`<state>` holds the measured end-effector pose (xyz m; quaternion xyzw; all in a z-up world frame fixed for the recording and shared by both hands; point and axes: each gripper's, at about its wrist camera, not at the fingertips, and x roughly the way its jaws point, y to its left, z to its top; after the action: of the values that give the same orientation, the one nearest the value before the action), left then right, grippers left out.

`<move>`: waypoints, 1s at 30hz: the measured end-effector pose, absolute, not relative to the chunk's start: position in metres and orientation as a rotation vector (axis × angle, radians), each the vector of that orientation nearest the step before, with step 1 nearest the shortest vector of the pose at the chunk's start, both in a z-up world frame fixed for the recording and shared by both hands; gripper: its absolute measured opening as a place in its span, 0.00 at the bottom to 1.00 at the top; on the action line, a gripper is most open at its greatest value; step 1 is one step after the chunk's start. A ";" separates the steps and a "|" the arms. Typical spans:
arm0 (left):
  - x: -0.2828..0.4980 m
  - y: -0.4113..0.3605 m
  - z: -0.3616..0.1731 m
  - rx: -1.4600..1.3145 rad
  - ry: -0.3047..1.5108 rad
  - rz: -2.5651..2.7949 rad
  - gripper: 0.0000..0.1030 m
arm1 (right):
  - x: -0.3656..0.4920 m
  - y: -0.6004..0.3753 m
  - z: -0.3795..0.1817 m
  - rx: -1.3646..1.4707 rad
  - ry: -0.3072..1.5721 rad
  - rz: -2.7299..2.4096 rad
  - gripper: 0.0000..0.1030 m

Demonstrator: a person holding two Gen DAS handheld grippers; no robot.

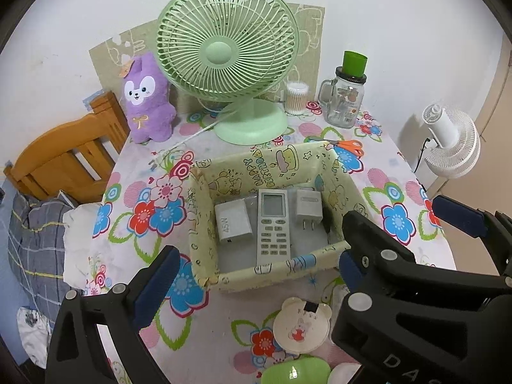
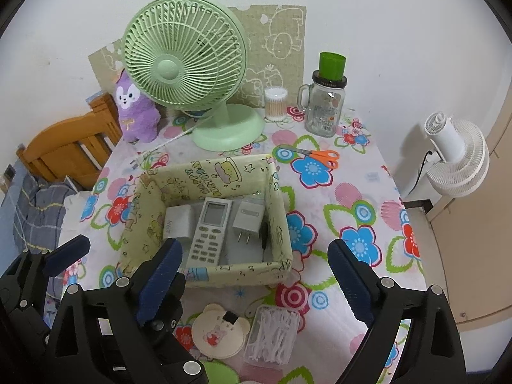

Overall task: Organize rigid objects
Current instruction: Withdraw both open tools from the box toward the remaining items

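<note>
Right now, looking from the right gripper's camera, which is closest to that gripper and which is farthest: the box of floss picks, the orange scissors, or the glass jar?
1. The box of floss picks lies just under the right gripper, between its fingers.
2. The orange scissors lie past the paper box, to its right.
3. The glass jar stands at the table's back edge by the wall.

Remote [image 1: 273, 225] between two chargers in box [image 1: 268, 273], left tool [image 1: 256, 265] open

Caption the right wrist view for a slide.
Both open grippers hover before a box holding a remote and two chargers.
</note>
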<state>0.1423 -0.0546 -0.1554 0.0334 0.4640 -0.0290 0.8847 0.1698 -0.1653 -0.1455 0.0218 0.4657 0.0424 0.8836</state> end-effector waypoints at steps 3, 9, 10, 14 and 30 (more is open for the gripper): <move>0.136 -0.055 -0.151 0.068 0.960 -0.058 0.98 | 0.163 -0.166 -0.141 0.045 0.964 0.092 0.92; 0.121 -0.055 -0.145 0.070 0.948 -0.059 0.98 | 0.148 -0.166 -0.133 0.043 0.949 0.097 0.92; 0.118 -0.055 -0.144 0.072 0.947 -0.059 0.98 | 0.146 -0.166 -0.133 0.043 0.948 0.096 0.92; 0.109 -0.057 -0.142 0.075 0.944 -0.058 0.98 | 0.136 -0.167 -0.130 0.052 0.944 0.098 0.92; 0.079 -0.063 -0.139 0.080 0.922 -0.054 0.98 | 0.104 -0.176 -0.130 0.082 0.934 0.112 0.92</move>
<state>0.0787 -0.0635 -0.1389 0.0386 0.4447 -0.0259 0.8945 0.1043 -0.1765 -0.1301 0.0397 0.4497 0.0539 0.8907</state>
